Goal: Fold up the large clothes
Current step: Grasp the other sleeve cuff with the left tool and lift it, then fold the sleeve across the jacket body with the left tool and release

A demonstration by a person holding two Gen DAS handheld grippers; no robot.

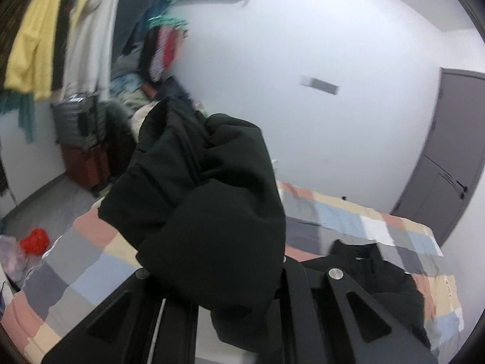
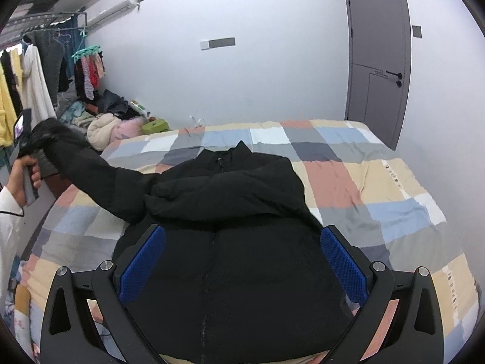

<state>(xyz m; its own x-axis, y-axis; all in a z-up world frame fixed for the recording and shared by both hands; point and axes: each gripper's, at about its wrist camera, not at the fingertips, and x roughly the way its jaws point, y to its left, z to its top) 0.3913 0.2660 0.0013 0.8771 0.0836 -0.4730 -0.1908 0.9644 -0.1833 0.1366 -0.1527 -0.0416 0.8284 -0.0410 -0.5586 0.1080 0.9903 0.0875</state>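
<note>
Black padded jacket (image 2: 230, 212): spread front-up on checked bedspread (image 2: 379, 182), collar toward far wall, zip running down the middle, hem nearest the right wrist camera. One sleeve (image 2: 100, 179) lifted off the bed, stretched up and out to the far left.

Left gripper (image 2: 45, 157): clamped on the sleeve end, held in the person's hand (image 2: 25, 176) above the bed's left edge. Bunched black fabric (image 1: 206, 200) fills the space between its fingers in the left wrist view, hiding the pads.

Right gripper (image 2: 242, 261): jaws spread wide, blue pads (image 2: 142, 261) on either side of the jacket's lower body, poised above it; contact with cloth cannot be told.

Edges and room: bare bedspread to the right of the jacket and beyond the collar. Left bed edge close under the raised sleeve. Heaped clothes (image 2: 103, 127) at the far left corner, hanging garments (image 1: 30, 39) and suitcase (image 1: 81, 139) beyond. Grey door (image 2: 379, 60) in the far right wall.
</note>
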